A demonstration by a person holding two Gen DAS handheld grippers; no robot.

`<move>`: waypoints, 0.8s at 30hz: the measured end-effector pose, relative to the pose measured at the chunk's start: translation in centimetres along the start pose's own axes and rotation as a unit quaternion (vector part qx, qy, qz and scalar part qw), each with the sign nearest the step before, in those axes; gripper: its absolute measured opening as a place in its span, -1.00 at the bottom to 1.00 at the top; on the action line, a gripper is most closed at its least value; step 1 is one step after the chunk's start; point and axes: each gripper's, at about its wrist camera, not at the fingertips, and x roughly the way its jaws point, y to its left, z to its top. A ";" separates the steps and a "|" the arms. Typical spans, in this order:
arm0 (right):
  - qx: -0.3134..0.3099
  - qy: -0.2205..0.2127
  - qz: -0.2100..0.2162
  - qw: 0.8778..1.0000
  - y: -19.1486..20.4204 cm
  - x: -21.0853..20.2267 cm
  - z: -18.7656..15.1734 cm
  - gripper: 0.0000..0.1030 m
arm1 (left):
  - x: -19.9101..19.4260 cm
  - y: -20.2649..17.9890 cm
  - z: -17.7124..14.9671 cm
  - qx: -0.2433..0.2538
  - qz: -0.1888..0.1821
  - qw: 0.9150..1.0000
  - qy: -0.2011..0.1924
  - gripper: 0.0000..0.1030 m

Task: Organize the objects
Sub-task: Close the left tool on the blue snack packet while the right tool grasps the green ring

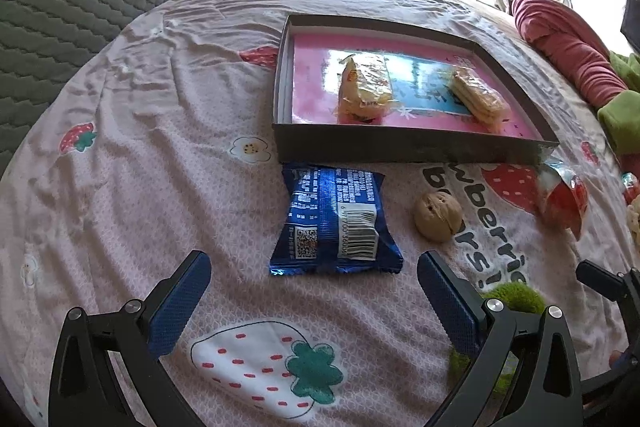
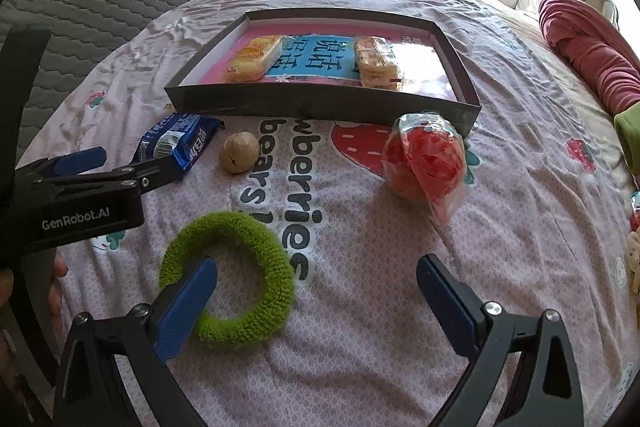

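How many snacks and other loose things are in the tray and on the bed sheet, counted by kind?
Clear-wrapped biscuit packs in the tray: 2
Blue snack packet: 1
Walnut: 1
Red item in a clear bag: 1
Green fuzzy ring: 1
Total: 6

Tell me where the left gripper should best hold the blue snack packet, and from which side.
Probably grip the blue snack packet across its flat middle, from above and the near side: it lies flat between the open left gripper fingers, crimped ends near and far.
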 end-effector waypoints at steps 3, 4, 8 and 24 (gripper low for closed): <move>0.001 0.002 -0.001 1.000 0.1 0.3 0.1 0.88 | 0.5 0.2 0.1 0.001 0.001 1.000 0.006 0.99; 0.002 0.002 0.001 1.000 0.1 0.4 0.1 0.87 | 0.6 0.2 0.1 0.000 0.000 1.000 0.006 0.99; 0.000 0.002 0.001 1.000 0.2 0.5 0.2 0.86 | 0.8 0.1 0.6 0.002 0.003 1.000 0.001 0.99; -0.010 0.007 -0.005 1.000 0.4 1.1 0.2 0.53 | 3.1 0.2 1.7 0.000 0.006 1.000 0.009 1.00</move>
